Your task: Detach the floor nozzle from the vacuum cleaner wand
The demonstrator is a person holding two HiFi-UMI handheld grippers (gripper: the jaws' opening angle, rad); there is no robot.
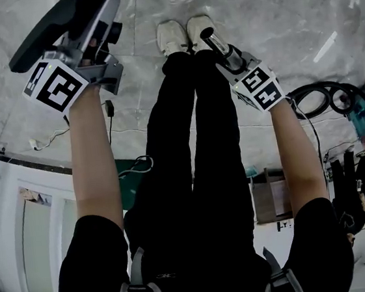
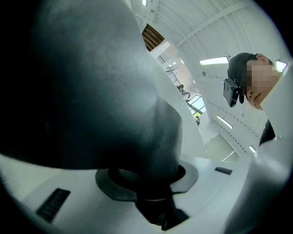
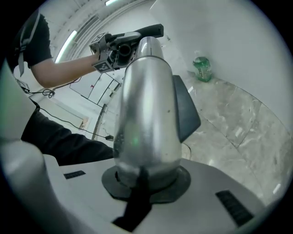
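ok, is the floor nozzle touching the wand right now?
Apart. The head view shows the gap: the floor nozzle is in the left gripper and the wand is in the right gripper, with the person's legs between them.

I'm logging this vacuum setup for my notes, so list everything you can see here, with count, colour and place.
floor nozzle: one, dark grey, upper left, apart from the wand
wand: one, silver, above the shoes
bottle: one, green, on the floor by the wall
hose: one, black, looped on the floor at right
floor: one, grey marble, underneath
shoes: two, white, on the floor
left tool: one, pale grey, shut on the floor nozzle
right tool: one, pale grey, shut on the wand
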